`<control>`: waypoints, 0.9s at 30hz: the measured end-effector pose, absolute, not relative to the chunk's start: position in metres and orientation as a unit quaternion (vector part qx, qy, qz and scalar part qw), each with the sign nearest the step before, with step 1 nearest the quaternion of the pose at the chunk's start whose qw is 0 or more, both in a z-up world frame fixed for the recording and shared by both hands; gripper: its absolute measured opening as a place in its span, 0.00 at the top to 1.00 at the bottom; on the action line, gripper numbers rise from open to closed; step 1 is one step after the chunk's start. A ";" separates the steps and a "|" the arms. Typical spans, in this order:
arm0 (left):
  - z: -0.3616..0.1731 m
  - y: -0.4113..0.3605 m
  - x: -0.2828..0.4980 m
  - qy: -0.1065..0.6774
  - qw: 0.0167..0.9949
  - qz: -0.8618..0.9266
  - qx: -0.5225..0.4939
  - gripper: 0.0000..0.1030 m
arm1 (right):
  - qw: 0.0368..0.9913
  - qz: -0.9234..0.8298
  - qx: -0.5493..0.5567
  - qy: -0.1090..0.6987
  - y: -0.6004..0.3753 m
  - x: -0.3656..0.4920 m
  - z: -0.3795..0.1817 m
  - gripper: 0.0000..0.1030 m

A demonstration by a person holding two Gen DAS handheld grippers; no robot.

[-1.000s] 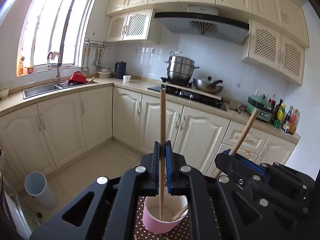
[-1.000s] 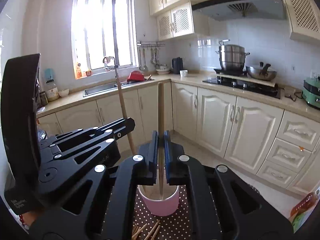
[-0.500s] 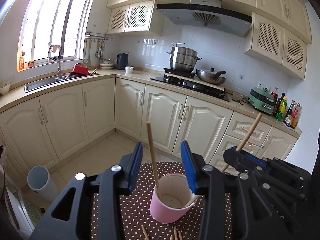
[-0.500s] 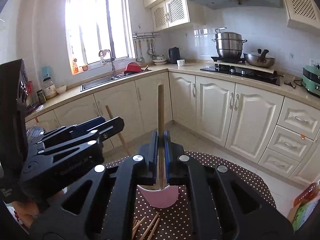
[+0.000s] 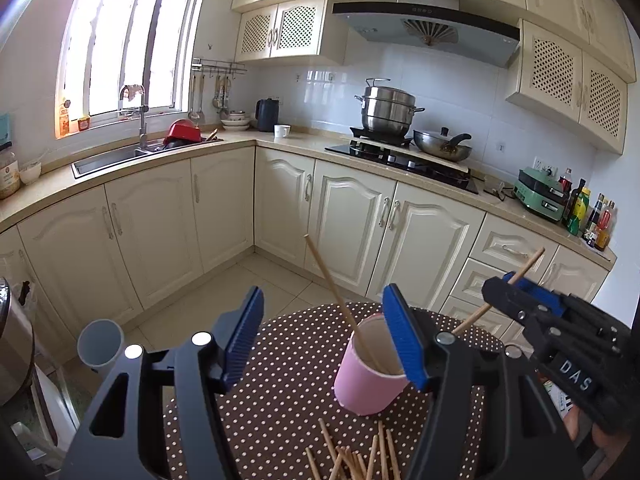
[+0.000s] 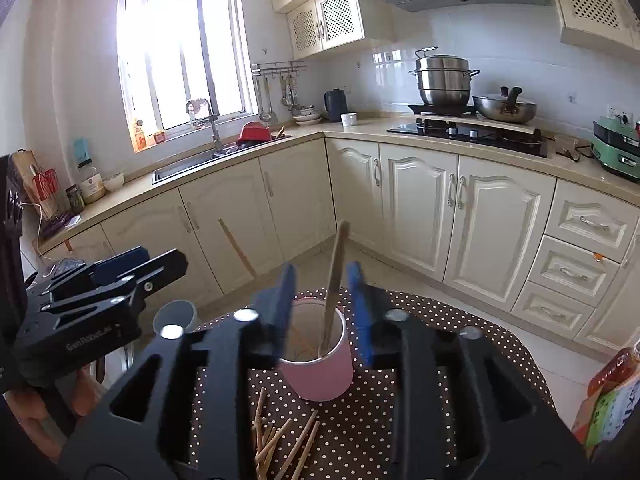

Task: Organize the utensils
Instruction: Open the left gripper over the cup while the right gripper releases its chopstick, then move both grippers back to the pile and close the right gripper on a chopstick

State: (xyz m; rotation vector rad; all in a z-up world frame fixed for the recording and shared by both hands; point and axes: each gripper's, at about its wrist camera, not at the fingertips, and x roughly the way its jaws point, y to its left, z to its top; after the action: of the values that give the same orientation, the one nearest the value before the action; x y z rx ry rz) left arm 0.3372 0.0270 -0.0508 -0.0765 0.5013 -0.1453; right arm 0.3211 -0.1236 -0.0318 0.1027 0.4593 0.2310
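A pink cup [image 5: 366, 378] [image 6: 320, 376] stands on the brown dotted tablecloth [image 5: 276, 400] [image 6: 440, 360]. My left gripper [image 5: 322, 336] [image 6: 148, 266] is open, its jaws still widening, and touches nothing. A wooden chopstick [image 5: 330, 282] [image 6: 238, 248] leans leftward out of the cup, free of its pads. My right gripper [image 6: 322, 292] [image 5: 516, 292] is opening around a second chopstick [image 6: 335, 272] [image 5: 532, 258]. That one stands loose in the cup between the blurred blue pads. Several loose chopsticks [image 5: 352, 458] [image 6: 280, 444] lie on the cloth in front of the cup.
A grey tube-shaped bin [image 5: 100, 344] [image 6: 176, 316] stands on the floor left of the table. A steel pot [image 5: 12, 340] sits at the far left, a printed package [image 6: 612, 400] at the right edge. Cream cabinets [image 5: 352, 224] line the far walls.
Both grippers were shut on upright chopsticks over the cup. The left opened first, then the right, and both chopsticks dropped into the cup and now lean. The left gripper drew back.
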 end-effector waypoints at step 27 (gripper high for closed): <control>-0.151 0.008 0.250 0.386 0.914 -0.120 0.023 0.40 | 0.940 0.106 0.074 0.316 -0.130 0.234 -0.124 0.56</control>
State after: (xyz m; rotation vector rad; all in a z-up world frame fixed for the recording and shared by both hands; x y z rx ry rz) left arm 0.2497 0.0082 -0.1508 0.0473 0.7947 -0.2472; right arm 0.2335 -0.1298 -0.1236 0.1513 0.6449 0.2157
